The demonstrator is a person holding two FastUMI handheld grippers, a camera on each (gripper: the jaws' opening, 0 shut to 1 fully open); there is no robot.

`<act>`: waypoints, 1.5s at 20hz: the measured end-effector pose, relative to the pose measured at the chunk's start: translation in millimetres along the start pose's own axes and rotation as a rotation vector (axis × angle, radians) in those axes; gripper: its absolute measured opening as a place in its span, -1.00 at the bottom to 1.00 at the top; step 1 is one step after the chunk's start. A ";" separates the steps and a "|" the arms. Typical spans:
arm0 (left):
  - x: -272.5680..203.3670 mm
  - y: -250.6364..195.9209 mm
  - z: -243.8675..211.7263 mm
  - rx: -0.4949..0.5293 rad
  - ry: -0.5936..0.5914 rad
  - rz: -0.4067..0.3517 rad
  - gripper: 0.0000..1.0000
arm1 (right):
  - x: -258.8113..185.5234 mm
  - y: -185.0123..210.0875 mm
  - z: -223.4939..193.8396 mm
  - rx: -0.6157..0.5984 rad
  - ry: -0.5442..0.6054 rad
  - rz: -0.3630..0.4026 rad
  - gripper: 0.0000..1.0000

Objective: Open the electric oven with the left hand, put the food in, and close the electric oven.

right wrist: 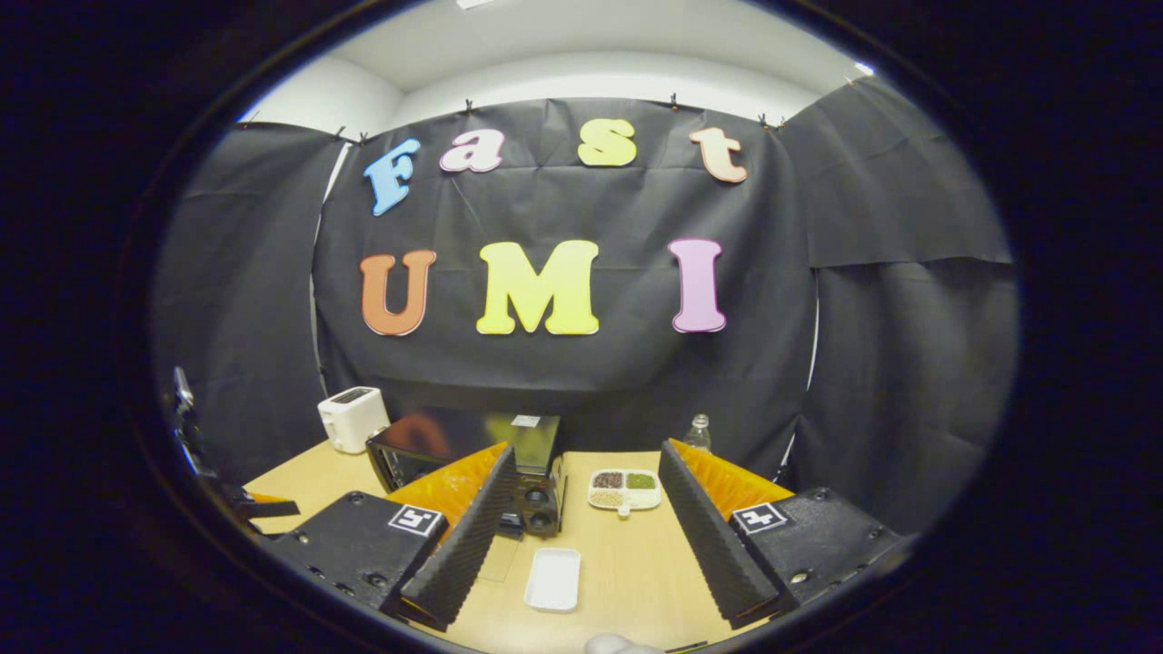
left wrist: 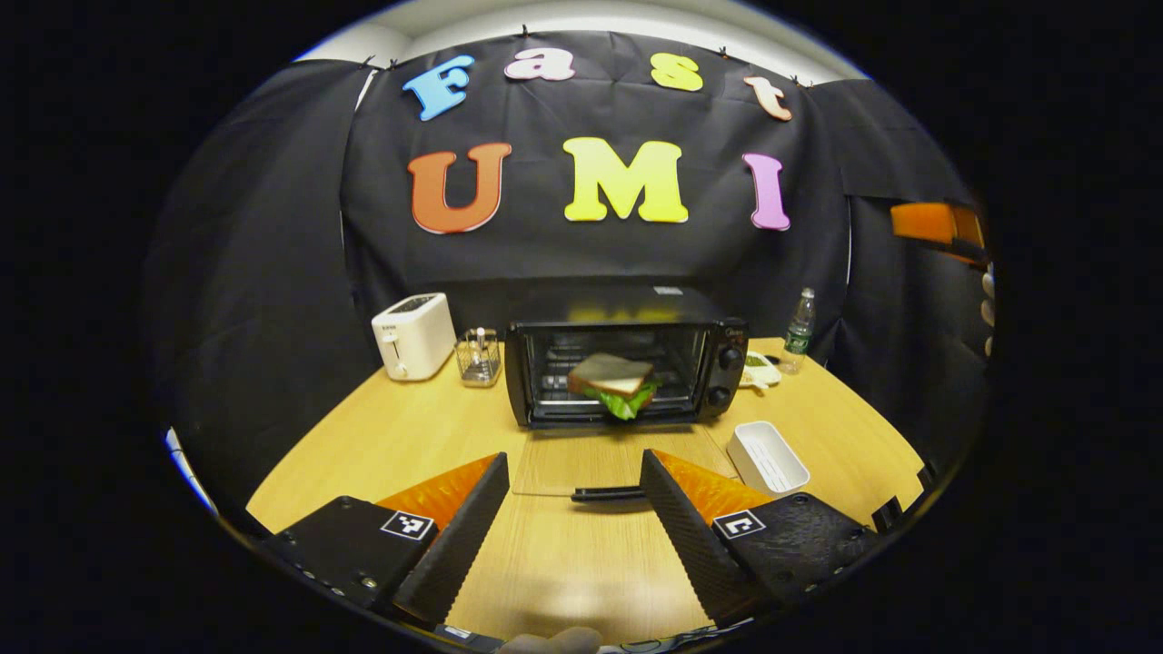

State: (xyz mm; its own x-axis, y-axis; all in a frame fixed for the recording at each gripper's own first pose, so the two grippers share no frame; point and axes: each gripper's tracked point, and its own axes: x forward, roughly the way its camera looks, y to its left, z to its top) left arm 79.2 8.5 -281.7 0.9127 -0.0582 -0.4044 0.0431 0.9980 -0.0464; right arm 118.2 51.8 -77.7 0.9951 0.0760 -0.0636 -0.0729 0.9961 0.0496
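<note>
The black electric oven (left wrist: 722, 338) stands mid-table with its glass door (left wrist: 581, 459) dropped flat toward me. A sandwich (left wrist: 611, 372) of bread over green lettuce rests at the front of the oven's opening, slightly overhanging the edge. The door's black handle (left wrist: 604, 494) lies just between the tips of my left gripper (left wrist: 572, 536), which is open and empty. My right gripper (right wrist: 581, 536) is open and empty too, held high over the table to the right of the oven (right wrist: 536, 436). The right gripper's orange body (left wrist: 931, 222) and a hand appear at the far right of the left gripper view.
A white toaster (left wrist: 413, 334) and a small wire rack (left wrist: 478, 356) stand left of the oven. Right of it are a white rectangular tray (left wrist: 768, 457), a divided plate of grains (right wrist: 624, 489) and a water bottle (left wrist: 800, 329). Black cloth walls close in the wooden table (left wrist: 363, 436).
</note>
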 end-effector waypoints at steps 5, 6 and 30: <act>32.2 -21.5 -54.5 -0.046 0.111 0.006 0.92 | -22.4 -34.6 0.0 -0.018 0.022 -0.014 1.00; 39.1 -25.1 -61.1 -0.042 0.118 0.010 0.92 | -26.1 -42.6 -1.2 -0.022 0.031 -0.023 0.94; 117.2 -59.7 -105.1 -0.007 0.184 -0.011 0.90 | -12.0 -62.6 -35.5 -0.014 0.155 -0.011 0.94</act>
State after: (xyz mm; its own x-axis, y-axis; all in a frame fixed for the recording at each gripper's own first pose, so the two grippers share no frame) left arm 141.0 -60.5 -422.3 0.8223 -0.0733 -0.5644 0.0492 0.9971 -0.0577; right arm 108.4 -9.9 -115.5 0.9735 0.0704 -0.2175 -0.0644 0.9973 0.0344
